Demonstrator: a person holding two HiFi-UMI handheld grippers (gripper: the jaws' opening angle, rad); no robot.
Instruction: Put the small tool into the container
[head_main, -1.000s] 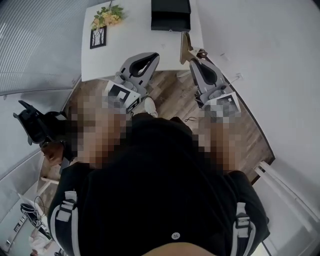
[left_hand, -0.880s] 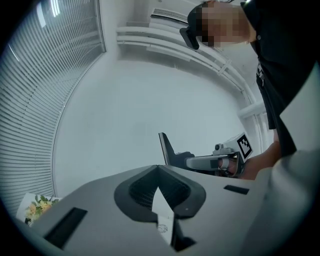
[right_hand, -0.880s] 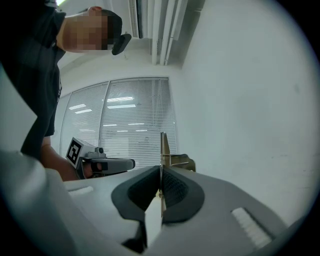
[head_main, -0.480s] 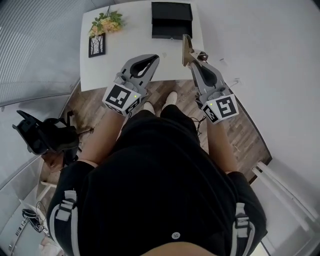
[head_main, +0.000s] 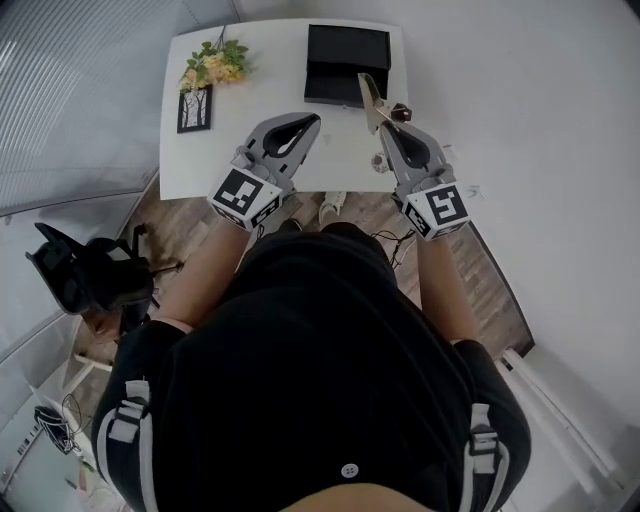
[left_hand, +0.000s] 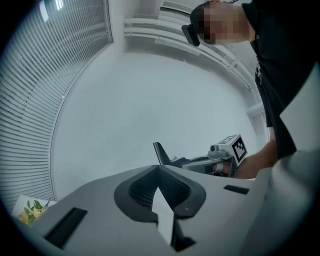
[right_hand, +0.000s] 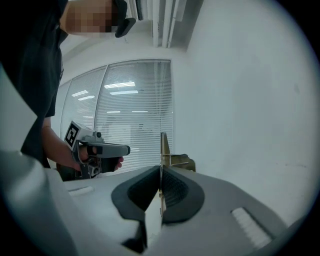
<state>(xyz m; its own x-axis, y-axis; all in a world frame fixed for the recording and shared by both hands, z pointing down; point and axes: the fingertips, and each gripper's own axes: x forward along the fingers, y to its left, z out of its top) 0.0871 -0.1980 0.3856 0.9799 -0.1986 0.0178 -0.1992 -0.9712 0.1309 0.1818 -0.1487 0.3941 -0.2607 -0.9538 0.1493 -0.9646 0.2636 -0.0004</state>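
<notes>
- The only print I can make out is the black-and-white square pattern on the cube (head_main: 437, 208) of my right tool (head_main: 384, 122) and on the cube of my left tool (head_main: 303, 124). It is a pattern, not letters.
- A small picture frame (head_main: 195, 108) on the white tabletop (head_main: 330, 170) shows a dark, branching tree shape. Just beyond it lie yellow flowers (head_main: 214, 62) with green leaves.
- My right tool is clamped on a thin, flat, brass-coloured blade (right_hand: 163, 145). The blade stands edge-on and upright out of the dark ribbed pads (right_hand: 173, 190), and its lower end is hidden between them.
- An olive-brown lump sits against the blade's side, and I cannot make out its shape.
- In the head view the blade shows against the near right corner of the box (head_main: 340, 60). It is held up in my right tool and is not inside the box.
- The box is black, matt and rectangular and sits toward the far edge of the tabletop. Its inside is too dark to read.
- My left tool's jaws meet at the tips with nothing between them. It hangs over the near part of the tabletop, apart from my right tool.
</notes>
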